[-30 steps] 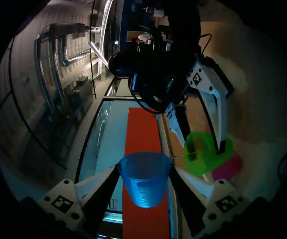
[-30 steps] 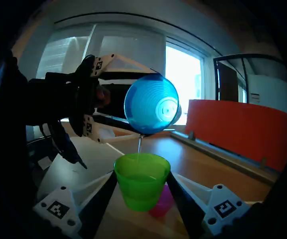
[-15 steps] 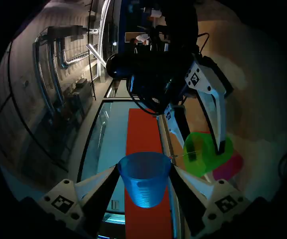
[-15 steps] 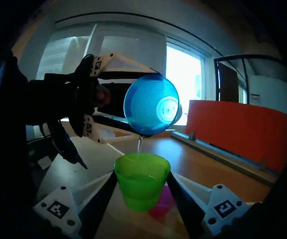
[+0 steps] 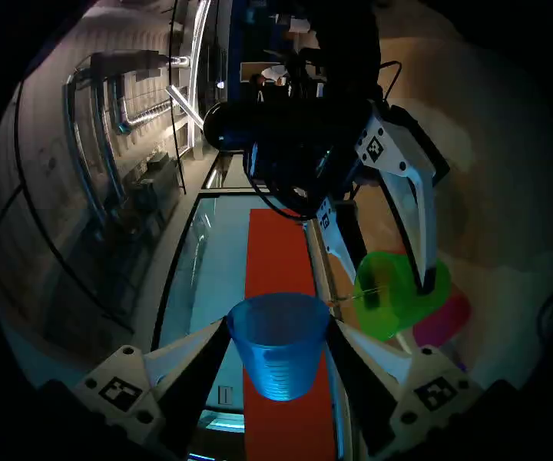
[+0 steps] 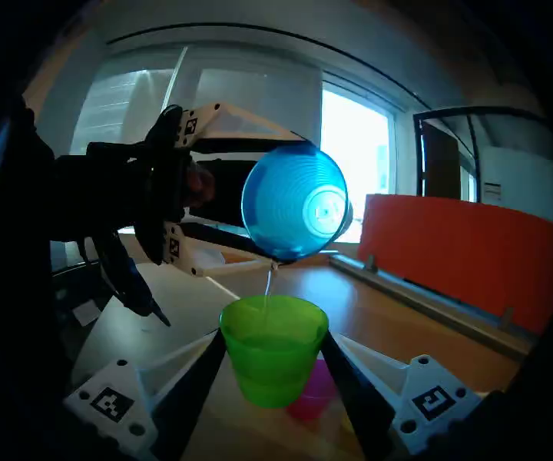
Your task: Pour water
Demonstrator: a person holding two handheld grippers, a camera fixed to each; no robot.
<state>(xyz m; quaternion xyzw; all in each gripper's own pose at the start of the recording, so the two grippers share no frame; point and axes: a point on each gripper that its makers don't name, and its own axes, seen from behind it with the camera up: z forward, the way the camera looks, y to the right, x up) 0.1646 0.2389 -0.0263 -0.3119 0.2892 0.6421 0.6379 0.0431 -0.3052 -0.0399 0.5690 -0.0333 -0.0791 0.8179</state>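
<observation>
1. While my left claw (image 5: 276, 332) stays clamped with both fingers on the blue cup (image 5: 278, 355), it holds that cup tipped far over. In the right gripper view the blue cup sits a touch farther right than half a second ago.
2. A thin stream of water (image 6: 267, 286) still falls from the blue cup's lip, no thicker than a second ago. I judge the blue cup is nearly drained.
3. My right claw (image 6: 273, 349) presses on both sides of the green cup (image 6: 273, 369), upright directly under the stream. Its water level has barely risen, so the pour looks close to done.
4. A pink cup (image 6: 316, 388) stands just behind the green cup on the wooden table (image 6: 407, 323), which I should avoid when setting down.
</observation>
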